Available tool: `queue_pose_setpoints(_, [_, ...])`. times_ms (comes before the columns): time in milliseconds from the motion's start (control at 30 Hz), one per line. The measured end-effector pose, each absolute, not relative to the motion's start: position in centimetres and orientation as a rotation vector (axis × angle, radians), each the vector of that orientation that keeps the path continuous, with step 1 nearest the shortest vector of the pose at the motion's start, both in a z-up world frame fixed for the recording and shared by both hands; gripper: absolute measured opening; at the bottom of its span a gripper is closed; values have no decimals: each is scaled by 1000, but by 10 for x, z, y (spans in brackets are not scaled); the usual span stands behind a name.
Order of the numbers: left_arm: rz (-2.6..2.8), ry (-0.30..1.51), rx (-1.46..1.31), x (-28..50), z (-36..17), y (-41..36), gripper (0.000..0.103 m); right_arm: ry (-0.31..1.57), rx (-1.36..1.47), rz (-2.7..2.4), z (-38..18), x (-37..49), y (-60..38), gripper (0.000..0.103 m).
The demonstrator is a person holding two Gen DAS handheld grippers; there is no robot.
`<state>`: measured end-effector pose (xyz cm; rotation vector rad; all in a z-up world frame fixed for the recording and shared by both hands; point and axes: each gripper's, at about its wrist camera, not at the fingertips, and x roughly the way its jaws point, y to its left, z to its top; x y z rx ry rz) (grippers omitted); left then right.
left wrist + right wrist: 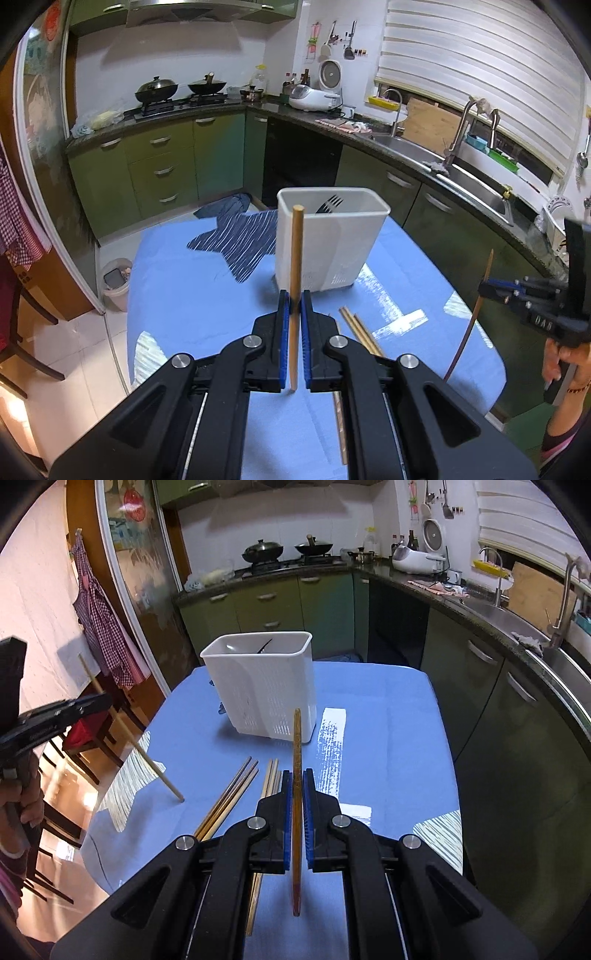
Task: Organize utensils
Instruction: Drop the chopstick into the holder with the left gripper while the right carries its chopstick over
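Note:
A white slotted utensil holder [325, 240] stands on the blue-covered table [192, 295], with a dark fork [330, 204] inside. My left gripper [295, 306] is shut on a light wooden chopstick [296, 258], held upright just in front of the holder. My right gripper [297, 786] is shut on a darker brown chopstick [296, 746], also upright, short of the holder [266, 686]. Several loose chopsticks [236, 794] lie on the table [388, 738] left of the right gripper. The left gripper [107, 701] also shows at the right view's left edge.
A striped dark blue cloth [240, 240] lies on the table left of the holder. Green cabinets, a counter with a sink [443, 158] and a stove with woks [177, 88] surround the table. A bin [116, 282] stands on the floor at the left.

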<state>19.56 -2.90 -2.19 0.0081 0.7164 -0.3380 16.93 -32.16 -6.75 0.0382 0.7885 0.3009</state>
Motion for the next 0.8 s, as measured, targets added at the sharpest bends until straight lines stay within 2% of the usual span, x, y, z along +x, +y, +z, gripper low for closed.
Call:
queue_pose_setpoints(233, [-370,643,36,214,27,-50,6,792,59,304,-74,168,-328,6])
queue_pose_setpoints(500, [-340,478,43,250,94,-73,6,808,70,311,-83,170,-332,6])
queue_pose_setpoints(667, [-297,407,62,270,107,-87,6,821,77,310,-90,173,-336,6])
queue_pose_setpoints(800, [-282,422,73,288,96,-95,6,814,86,311,-88,172,-337,6])
